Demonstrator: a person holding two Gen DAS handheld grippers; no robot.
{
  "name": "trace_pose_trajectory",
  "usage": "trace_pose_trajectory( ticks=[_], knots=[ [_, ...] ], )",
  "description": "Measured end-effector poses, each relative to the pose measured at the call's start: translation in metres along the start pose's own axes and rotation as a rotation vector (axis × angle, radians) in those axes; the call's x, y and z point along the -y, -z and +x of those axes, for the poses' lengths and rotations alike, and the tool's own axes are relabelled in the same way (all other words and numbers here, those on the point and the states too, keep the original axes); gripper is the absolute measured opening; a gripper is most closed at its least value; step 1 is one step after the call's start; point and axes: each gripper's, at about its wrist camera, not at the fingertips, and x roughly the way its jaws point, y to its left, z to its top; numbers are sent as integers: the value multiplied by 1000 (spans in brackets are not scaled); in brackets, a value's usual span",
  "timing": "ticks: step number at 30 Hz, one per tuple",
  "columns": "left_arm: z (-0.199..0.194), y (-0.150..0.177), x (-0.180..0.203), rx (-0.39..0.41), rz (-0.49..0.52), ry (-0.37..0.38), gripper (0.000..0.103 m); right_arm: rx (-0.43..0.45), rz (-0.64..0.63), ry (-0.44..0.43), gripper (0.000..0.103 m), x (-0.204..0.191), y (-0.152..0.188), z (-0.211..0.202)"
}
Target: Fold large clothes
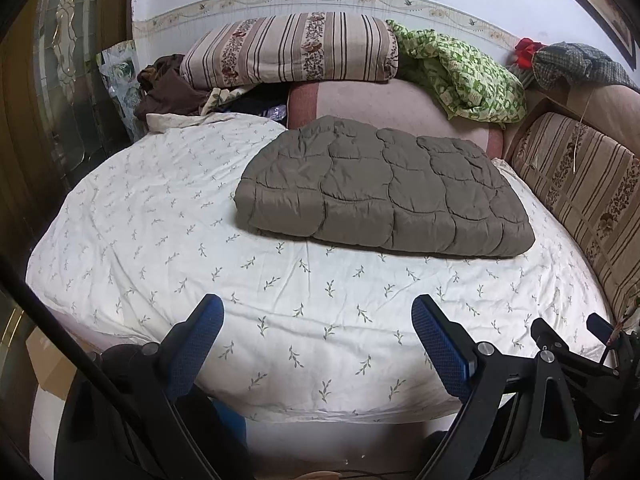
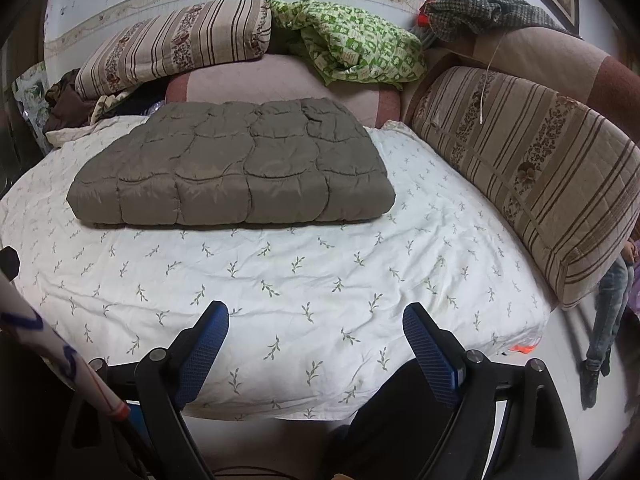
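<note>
A grey-brown quilted padded garment (image 1: 384, 188) lies folded into a flat rectangle on the bed's white leaf-print sheet (image 1: 168, 240). It also shows in the right wrist view (image 2: 232, 172), towards the far side of the sheet (image 2: 320, 272). My left gripper (image 1: 318, 312) is open and empty, held over the near edge of the bed, well short of the garment. My right gripper (image 2: 316, 316) is open and empty too, also above the near edge. Part of the right gripper (image 1: 560, 344) shows at the lower right of the left wrist view.
A striped folded quilt (image 1: 288, 46) and a green patterned blanket (image 1: 460, 76) lie at the back by the wall. A striped cushion (image 2: 532, 176) lines the right side. A pink bolster (image 1: 392, 104) sits behind the garment. Dark clothes (image 1: 168, 88) are piled at back left.
</note>
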Motion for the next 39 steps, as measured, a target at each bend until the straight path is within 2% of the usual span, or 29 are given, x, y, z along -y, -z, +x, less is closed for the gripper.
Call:
trace_pose_trajectory(
  ticks=[16,23,39],
  knots=[
    [19,3,-3,-40,0,-20,94,-49,-33,-7,92,-11,5,21],
    [31,5,-1,-69,13,-12,94,-68,-38,14,92,-11,7,28],
    [39,9,-3,-97,9,-10,94,-114,-44,6,92,-14,13,39]
  ],
)
